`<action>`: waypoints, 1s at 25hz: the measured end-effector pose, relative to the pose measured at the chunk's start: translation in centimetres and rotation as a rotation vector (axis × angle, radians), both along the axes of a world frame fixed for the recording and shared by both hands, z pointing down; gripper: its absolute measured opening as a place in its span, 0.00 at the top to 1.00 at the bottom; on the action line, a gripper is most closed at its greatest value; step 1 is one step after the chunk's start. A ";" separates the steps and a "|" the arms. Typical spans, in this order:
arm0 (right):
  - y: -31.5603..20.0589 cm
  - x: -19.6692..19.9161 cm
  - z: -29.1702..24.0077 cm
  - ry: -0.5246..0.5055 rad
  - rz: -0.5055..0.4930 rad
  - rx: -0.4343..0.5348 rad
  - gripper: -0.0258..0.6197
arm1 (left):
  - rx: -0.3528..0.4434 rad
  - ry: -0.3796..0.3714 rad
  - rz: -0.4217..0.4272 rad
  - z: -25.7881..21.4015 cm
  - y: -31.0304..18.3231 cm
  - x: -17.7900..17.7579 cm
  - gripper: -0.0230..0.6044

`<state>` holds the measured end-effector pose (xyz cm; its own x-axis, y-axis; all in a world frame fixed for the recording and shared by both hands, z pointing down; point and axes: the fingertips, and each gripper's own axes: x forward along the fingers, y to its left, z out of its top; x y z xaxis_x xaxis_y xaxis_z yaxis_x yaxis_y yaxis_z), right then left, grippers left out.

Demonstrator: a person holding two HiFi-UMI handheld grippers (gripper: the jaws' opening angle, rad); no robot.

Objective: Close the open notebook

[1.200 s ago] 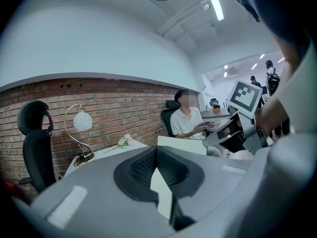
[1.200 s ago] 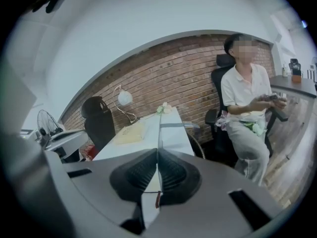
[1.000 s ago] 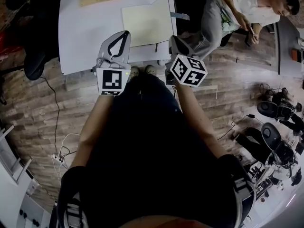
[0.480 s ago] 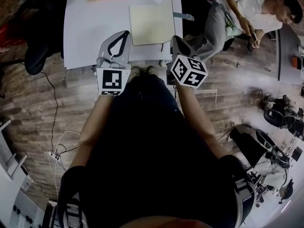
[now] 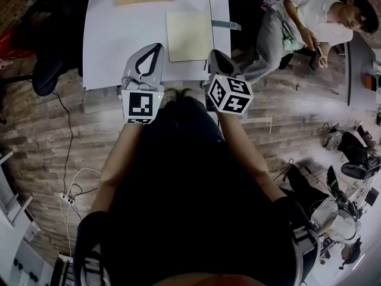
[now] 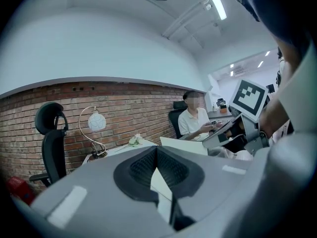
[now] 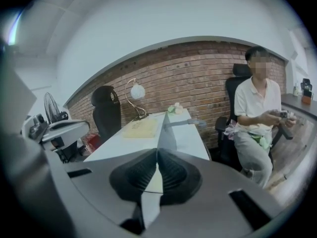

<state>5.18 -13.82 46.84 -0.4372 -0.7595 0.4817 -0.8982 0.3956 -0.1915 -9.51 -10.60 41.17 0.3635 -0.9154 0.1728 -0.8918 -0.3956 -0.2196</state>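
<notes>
Checking in from my end: the notebook (image 5: pixel 188 36) lies open by the table's (image 5: pixel 119 40) near edge, toward the right corner, with its right cover standing pretty much upright. The left hand-held gripper (image 5: pixel 158 46) and right hand-held gripper (image 5: pixel 211 53) are both at that edge, jaws pinched together on nothing.

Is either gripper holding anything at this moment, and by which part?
Nothing is held. Left gripper and right gripper are both shut and empty, near the cream-paged open notebook.
</notes>
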 end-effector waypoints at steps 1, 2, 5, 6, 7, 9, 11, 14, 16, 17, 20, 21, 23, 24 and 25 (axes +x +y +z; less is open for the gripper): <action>0.0 -0.3 0.1 0.008 -0.009 0.002 0.93 | 0.000 -0.001 -0.002 0.0 -0.1 -0.1 0.95; 0.0 -0.5 0.1 0.016 -0.019 0.004 0.93 | 0.001 -0.002 -0.005 0.0 -0.2 -0.1 0.95; 0.2 -1.4 0.2 0.044 -0.049 0.010 0.93 | 0.000 -0.004 -0.014 -0.2 -0.1 -0.4 0.95; 0.4 -1.7 0.2 0.049 -0.059 0.011 0.93 | 0.000 -0.004 -0.018 -0.2 -0.1 -0.5 0.95; 0.5 -2.1 0.1 0.051 -0.069 0.012 0.93 | 0.000 -0.003 -0.021 -0.2 -0.1 -0.6 0.95; 0.6 -2.7 0.2 0.052 -0.084 0.014 0.93 | -0.003 0.000 -0.025 -0.1 -0.1 -0.7 0.95; 0.6 -3.1 0.4 0.058 -0.098 0.014 0.93 | -0.007 0.004 -0.027 0.1 -0.2 -0.8 0.95; 0.8 -3.7 0.7 0.070 -0.122 0.015 0.93 | -0.006 0.006 -0.035 0.2 -0.1 -0.8 0.95; 0.9 -4.0 0.7 0.074 -0.135 0.016 0.93 | -0.006 0.006 -0.036 0.1 -0.1 -0.7 0.95; 0.9 -4.1 0.7 0.076 -0.141 0.017 0.93 | -0.006 0.006 -0.037 0.1 -0.1 -0.7 0.95; 1.0 -4.5 0.8 0.082 -0.157 0.019 0.93 | -0.008 0.004 -0.040 0.2 0.0 -0.6 0.95; 1.0 -4.6 0.9 0.084 -0.161 0.019 0.93 | -0.008 0.004 -0.040 0.2 0.0 -0.6 0.95; 1.0 -4.9 1.1 0.087 -0.168 0.022 0.93 | -0.011 0.001 -0.043 0.4 0.0 -0.7 0.95; 1.0 -5.0 1.2 0.088 -0.171 0.023 0.93 | -0.012 -0.001 -0.046 0.5 0.1 -0.8 0.95; 1.1 -5.2 1.3 0.089 -0.174 0.023 0.93 | -0.014 -0.002 -0.048 0.5 0.1 -0.9 0.95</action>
<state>-0.01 -12.73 48.16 -0.5190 -0.6877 0.5077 -0.8291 0.5495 -0.1032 -10.43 -10.46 41.71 0.3191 -0.9292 0.1867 -0.9092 -0.3557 -0.2164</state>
